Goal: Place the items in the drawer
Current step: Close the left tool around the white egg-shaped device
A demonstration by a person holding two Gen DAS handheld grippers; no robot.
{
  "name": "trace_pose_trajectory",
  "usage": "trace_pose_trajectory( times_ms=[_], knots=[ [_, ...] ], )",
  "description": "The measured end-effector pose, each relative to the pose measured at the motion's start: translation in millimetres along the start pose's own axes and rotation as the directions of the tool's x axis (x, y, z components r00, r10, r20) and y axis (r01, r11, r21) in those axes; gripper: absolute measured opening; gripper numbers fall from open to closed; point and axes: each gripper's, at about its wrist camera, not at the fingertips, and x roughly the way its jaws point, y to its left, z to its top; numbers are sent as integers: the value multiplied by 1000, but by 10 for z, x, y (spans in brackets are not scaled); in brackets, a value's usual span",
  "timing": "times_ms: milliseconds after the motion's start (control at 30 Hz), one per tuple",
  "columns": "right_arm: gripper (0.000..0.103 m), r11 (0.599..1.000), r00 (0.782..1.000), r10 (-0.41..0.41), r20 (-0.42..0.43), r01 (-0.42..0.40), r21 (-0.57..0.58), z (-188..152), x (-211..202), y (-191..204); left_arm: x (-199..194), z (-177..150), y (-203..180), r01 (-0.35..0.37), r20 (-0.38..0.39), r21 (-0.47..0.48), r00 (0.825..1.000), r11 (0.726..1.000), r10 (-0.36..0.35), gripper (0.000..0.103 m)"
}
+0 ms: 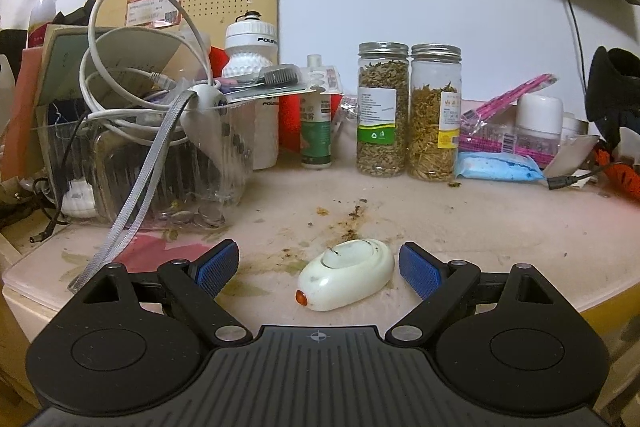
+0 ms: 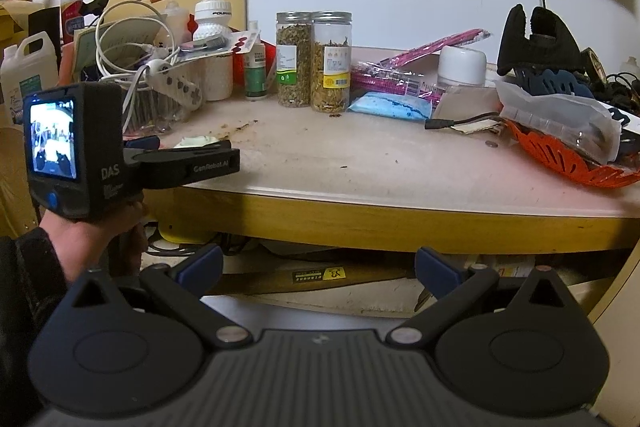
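Note:
A white oval device with an orange lamp at its near end (image 1: 346,275) lies on the stained tabletop (image 1: 460,223). My left gripper (image 1: 320,263) is open, its blue pads either side of the device, not touching it. In the right wrist view the left gripper body (image 2: 132,163) reaches over the table's left edge, with the device (image 2: 194,142) partly hidden behind it. My right gripper (image 2: 318,269) is open and empty, below and in front of the table's yellow front edge (image 2: 380,219). No drawer is in view.
Two jars of dried herbs (image 1: 408,111) and a green bottle (image 1: 316,115) stand at the back. A clear bin of cables (image 1: 140,147) crowds the left. Pink packets, a blue pack (image 1: 496,167), an orange basket (image 2: 568,155) and black objects fill the right.

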Motion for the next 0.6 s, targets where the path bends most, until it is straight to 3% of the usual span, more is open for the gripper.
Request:
trace_pose_trajectory(
  times_ms=[67, 100, 133, 600],
  knots=[
    [102, 1000, 1000, 1, -3, -1, 0, -1, 5, 1, 4, 2, -5, 4, 0, 1, 1000, 1000, -4, 66],
    [102, 1000, 1000, 1, -4, -1, 0, -1, 7, 2, 6, 3, -8, 6, 0, 2, 1000, 1000, -6, 37],
    [102, 1000, 1000, 2, -6, -2, -1, -2, 9, 2, 8, 5, -11, 8, 0, 3, 1000, 1000, -8, 30],
    [102, 1000, 1000, 5, -23, -5, -1, -7, 38, 3, 0, 23, 0, 26, 11, -7, 1000, 1000, -25, 29]
  ],
)
